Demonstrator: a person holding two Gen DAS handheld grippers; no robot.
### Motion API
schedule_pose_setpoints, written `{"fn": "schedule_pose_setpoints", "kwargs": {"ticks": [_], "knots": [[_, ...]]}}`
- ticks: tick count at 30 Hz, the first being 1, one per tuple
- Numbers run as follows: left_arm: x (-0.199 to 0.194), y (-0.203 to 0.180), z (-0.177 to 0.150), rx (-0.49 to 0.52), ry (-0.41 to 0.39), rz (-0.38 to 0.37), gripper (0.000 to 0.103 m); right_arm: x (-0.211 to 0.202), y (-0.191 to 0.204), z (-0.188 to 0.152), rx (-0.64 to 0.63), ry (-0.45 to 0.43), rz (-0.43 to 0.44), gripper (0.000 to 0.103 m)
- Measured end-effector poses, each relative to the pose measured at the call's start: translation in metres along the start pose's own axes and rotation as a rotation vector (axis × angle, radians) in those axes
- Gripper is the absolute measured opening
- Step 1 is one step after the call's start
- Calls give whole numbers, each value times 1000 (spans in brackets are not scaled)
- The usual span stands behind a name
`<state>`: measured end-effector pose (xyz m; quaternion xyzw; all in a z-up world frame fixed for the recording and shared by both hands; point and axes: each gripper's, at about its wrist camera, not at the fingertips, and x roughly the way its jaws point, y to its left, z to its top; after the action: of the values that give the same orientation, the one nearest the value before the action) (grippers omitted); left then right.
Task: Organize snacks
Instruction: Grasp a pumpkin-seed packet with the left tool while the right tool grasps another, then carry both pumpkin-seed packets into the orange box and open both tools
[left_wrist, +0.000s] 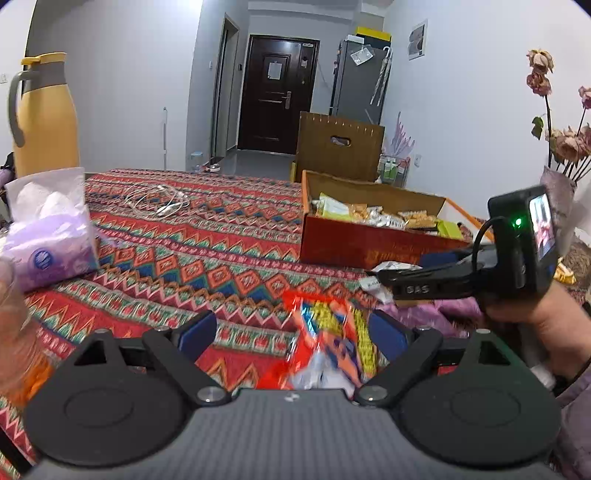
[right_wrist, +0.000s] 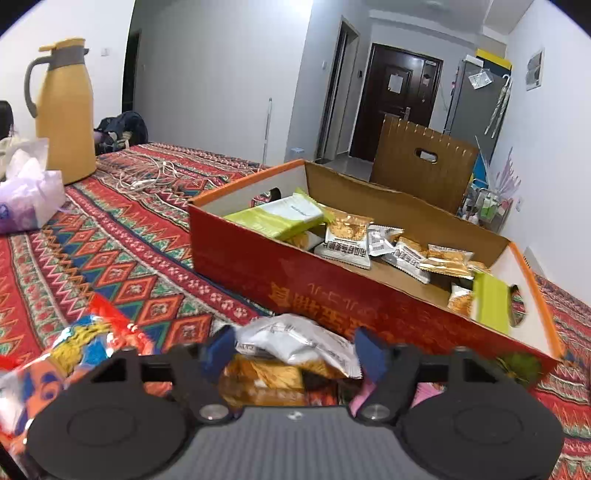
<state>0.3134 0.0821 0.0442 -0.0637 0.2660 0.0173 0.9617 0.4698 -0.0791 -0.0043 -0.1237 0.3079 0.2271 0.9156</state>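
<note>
Snacks: lots of small foil packets, silver and gold, plus a couple of lime-green packs (right_wrist: 275, 218), sit loose inside the long red cardboard box (right_wrist: 332, 291); more lie on the cloth in front of it.
Table: covered in a red zigzag-patterned woven cloth (left_wrist: 192, 258), the box sits toward its right side.
Red box: open top, orange rim, brown inside, a hand hole in each end wall.
Yellow jug: tall mustard thermos with grey handle and collar (right_wrist: 66, 114), upright at the far left of the table, well apart from the box.
Tissue pack: soft purple plastic pack with white tissue sticking out (left_wrist: 48, 236), just in front of the jug.
Big snack bag: shiny red, blue and yellow crinkly bag (left_wrist: 328, 347), blurry, lying between the left gripper (left_wrist: 295, 332) fingers; jaws spread wide, pads not pressing it.
Right gripper (right_wrist: 295, 354): half-spread, a silver and white foil packet (right_wrist: 295, 343) sits between its blue pads (right_wrist: 371, 356), with a gold packet under it; can't tell if the pads actually pinch it.
Cable: white cord (left_wrist: 159, 201) coiled on the cloth near the jug.
</note>
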Motion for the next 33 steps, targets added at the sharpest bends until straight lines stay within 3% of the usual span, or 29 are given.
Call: {"fn": "schedule_pose_setpoints", "kwargs": {"ticks": [1, 4, 9, 10, 12, 13, 16, 18, 21, 23, 24, 28, 33], "knots": [[4, -1, 3, 1, 0, -9, 91, 3, -6, 1, 42, 19, 33, 46], [19, -14, 16, -7, 9, -58, 91, -7, -14, -3, 69, 5, 47, 23], [65, -53, 33, -6, 82, -159, 89, -47, -48, -19, 128, -55, 17, 16], [76, -64, 35, 2, 107, -161, 87, -55, -59, -23, 157, -72, 11, 15], [96, -85, 37, 45, 127, -166, 85, -66, -79, -32, 222, -108, 7, 2], [107, -97, 38, 85, 141, -135, 79, -73, -91, -38, 264, -129, 9, 1], [136, -123, 37, 178, 168, -84, 77, -85, -116, -55, 354, -159, 17, 1], [154, -127, 36, 176, 201, -23, 72, -90, -125, -63, 389, -184, 26, 2], [171, -119, 33, 109, 251, 6, 72, -94, -126, -68, 380, -207, 25, 12], [180, -112, 32, 64, 284, 4, 58, -93, -123, -68, 350, -203, 21, 14], [181, -110, 34, 52, 287, -2, 46, -92, -121, -68, 336, -201, 22, 15], [168, -104, 34, 28, 269, -46, 41, -94, -111, -65, 264, -205, 31, 43], [120, -90, 47, 36, 160, -91, 41, -80, -92, -52, 105, -155, 80, 57]]}}
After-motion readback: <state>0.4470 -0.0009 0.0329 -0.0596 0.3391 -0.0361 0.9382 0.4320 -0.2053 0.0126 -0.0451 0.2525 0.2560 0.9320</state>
